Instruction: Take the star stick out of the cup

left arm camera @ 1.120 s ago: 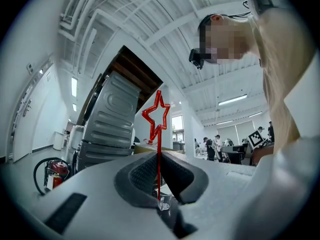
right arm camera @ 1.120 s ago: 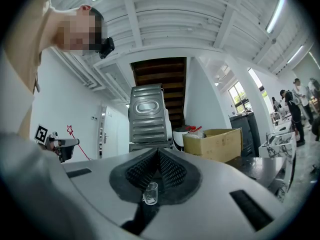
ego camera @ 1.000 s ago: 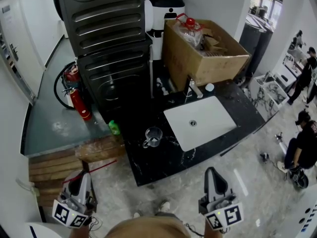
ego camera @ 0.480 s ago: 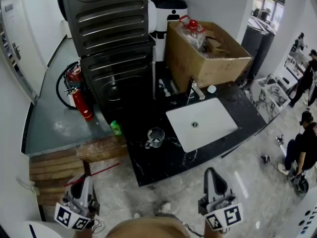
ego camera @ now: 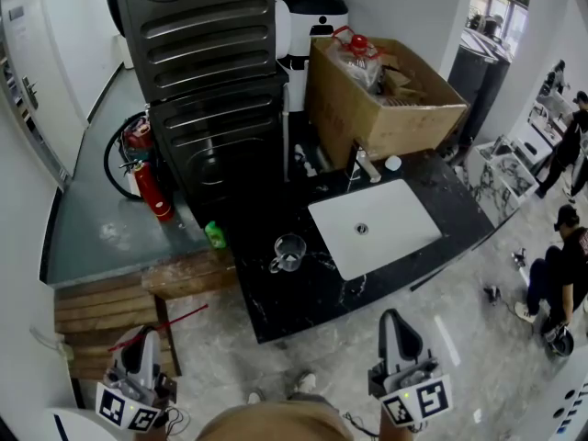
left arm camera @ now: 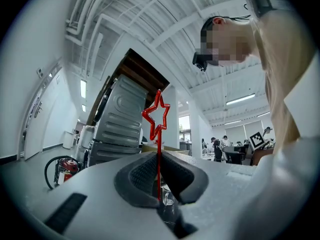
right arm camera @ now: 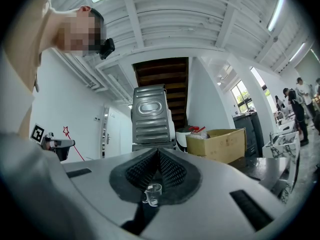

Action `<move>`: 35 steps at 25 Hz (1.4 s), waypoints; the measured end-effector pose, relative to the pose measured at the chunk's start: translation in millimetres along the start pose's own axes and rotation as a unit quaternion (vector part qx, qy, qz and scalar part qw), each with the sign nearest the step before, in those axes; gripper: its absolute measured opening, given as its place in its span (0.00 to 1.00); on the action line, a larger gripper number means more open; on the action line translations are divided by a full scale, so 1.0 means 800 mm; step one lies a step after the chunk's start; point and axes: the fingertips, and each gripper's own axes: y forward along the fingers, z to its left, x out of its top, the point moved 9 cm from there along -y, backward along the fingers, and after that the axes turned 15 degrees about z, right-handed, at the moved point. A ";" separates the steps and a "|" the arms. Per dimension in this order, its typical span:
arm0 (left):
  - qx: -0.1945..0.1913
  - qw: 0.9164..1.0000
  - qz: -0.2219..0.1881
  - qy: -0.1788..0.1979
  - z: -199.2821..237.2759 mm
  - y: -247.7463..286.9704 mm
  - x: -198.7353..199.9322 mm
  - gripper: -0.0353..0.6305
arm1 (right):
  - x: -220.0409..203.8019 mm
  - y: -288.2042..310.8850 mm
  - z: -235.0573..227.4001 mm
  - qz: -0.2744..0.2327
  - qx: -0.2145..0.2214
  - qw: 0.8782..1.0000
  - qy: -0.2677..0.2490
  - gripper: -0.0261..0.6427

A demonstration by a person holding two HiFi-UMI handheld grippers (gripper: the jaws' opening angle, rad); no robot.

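Note:
The star stick (left arm camera: 156, 115), a thin red rod topped with a red outline star, stands up between the jaws of my left gripper (left arm camera: 159, 170), which is shut on it. In the head view that left gripper (ego camera: 147, 335) sits at the bottom left, well away from the counter, and the star stick (ego camera: 161, 327) slants out of it. The clear glass cup (ego camera: 288, 253) stands on the black counter (ego camera: 303, 297) with nothing in it. My right gripper (ego camera: 395, 325) hangs at the bottom right, shut and holding nothing. In the right gripper view its jaws meet at the right gripper (right arm camera: 159, 154).
A white sink (ego camera: 377, 223) with a tap lies right of the cup. Behind it is an open cardboard box (ego camera: 386, 99). A dark ribbed appliance (ego camera: 207, 72) stands at the counter's back left, with fire extinguishers (ego camera: 147, 186) beside it. Wooden steps (ego camera: 96, 315) lie left. People (ego camera: 565, 274) are at the right.
My left gripper has drifted a little left and down with the star stick in it. The right gripper and the cup have stayed put.

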 end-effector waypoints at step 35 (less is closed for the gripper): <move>0.017 1.000 -0.004 -0.004 0.006 -0.020 0.000 0.07 | 0.006 0.008 0.024 0.006 0.015 1.000 -0.025 0.04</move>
